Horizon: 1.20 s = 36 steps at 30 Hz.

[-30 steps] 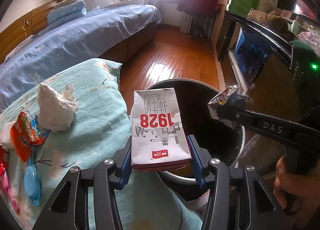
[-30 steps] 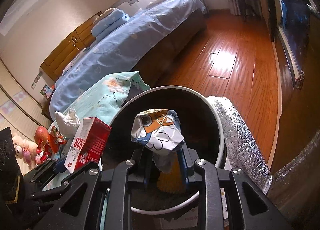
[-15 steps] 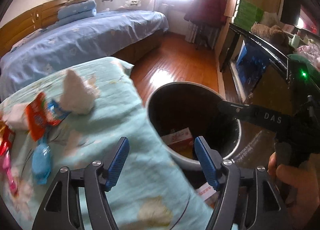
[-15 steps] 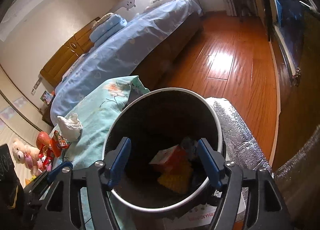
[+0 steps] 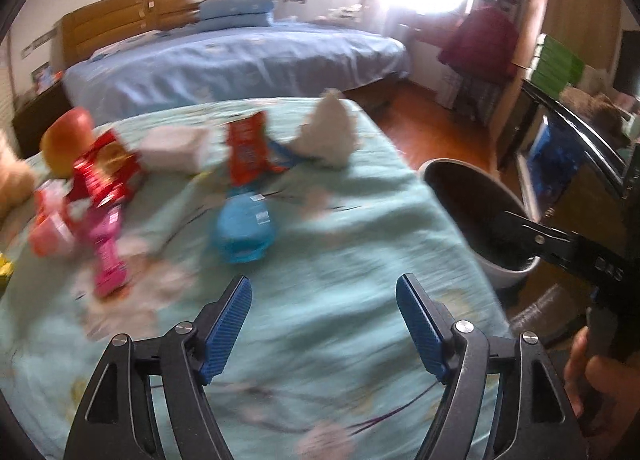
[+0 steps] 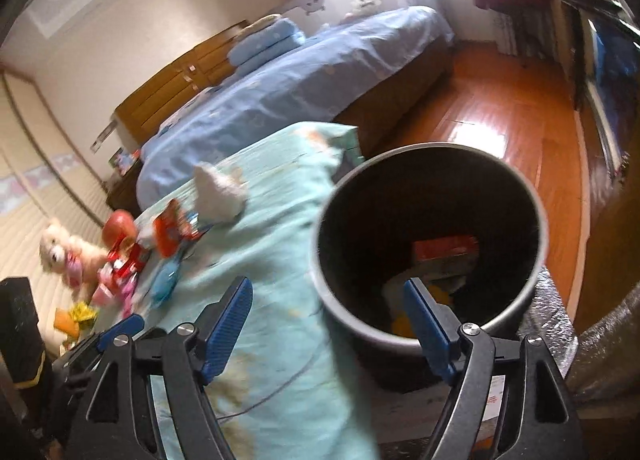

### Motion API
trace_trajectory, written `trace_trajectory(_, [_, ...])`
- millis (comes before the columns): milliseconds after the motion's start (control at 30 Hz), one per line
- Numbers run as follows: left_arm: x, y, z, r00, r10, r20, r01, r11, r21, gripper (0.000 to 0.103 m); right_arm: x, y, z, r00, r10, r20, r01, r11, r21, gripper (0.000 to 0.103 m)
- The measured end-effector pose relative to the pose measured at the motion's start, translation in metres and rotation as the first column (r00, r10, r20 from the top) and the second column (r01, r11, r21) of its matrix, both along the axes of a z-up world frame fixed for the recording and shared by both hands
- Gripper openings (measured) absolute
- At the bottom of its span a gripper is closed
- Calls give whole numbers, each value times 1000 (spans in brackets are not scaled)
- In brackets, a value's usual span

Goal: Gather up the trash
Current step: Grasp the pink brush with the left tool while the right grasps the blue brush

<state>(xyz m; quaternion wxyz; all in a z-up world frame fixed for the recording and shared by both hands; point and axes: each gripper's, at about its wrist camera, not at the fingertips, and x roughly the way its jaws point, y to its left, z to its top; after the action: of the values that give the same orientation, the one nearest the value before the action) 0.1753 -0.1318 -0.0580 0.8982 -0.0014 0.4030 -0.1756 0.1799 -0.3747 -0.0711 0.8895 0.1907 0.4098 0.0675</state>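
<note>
I was between drops: both loads were gone and I was turning back to the litter on the light green quilt. My left gripper stood wide with nothing between its blue pads, its jaws having just been opening, and it looked down over the quilt toward the remaining rubbish. My right gripper was likewise wide and empty, its jaws also having just been opening, and it hung near the rim of the dark waste bin, which stood just beside the quilt's edge. Inside the bin I could see a red carton and something yellow beneath it. A second earlier my left gripper had been clamped on a milk carton over the bin and my right on a crumpled printed wrapper; now neither was in the jaws, and my left view had swung from the bin to the quilt. Still to collect, as I judged it, were the crumpled white tissue, the red-orange snack wrapper, the blue plastic piece and the pink packet, all blurred. The next move, I reckoned, called for lowering my left gripper over the blue piece, the nearest, and closing on it without catching the cloth.
</note>
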Motion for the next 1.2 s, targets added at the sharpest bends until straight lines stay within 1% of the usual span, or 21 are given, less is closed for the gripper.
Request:
trace_trajectory(100, [-3, 20, 2, 999, 39, -6, -39, 999, -2, 75, -4, 26, 6, 999, 48, 19, -47, 999, -22, 82])
trace_trajectory(233, [-8, 49, 2, 994, 102, -29, -102, 995, -8, 74, -6, 54, 8, 994, 103, 28, -102, 994, -27, 82])
trace_trajectory(500, [-18, 96, 7, 980, 200, -25, -200, 980, -1, 74, -1, 106, 1, 980, 199, 6, -199, 980, -29, 82])
trace_trajectory(700, [-14, 126, 7, 965, 259, -33, -260, 966, -7, 74, 8, 134, -2, 969, 246, -6, -246, 968, -45, 82])
trace_trajectory(933, [2, 143, 2, 961, 273, -50, -274, 962, -10, 74, 24, 161, -8, 955, 295, -26, -296, 951, -89, 82])
trace_trajectory(1100, [23, 139, -6, 965, 252, -68, -254, 967, -15, 74, 37, 176, -10, 947, 320, -29, -321, 939, -120, 81])
trace_trajectory(1133, [27, 137, -6, 965, 253, -65, -254, 967, -4, 74, 39, 178, -10, 946, 323, -31, -325, 938, -121, 80])
trace_trajectory(1200, [36, 134, -9, 965, 255, -60, -255, 967, 14, 74, 45, 182, -13, 943, 332, -38, -334, 934, -125, 75])
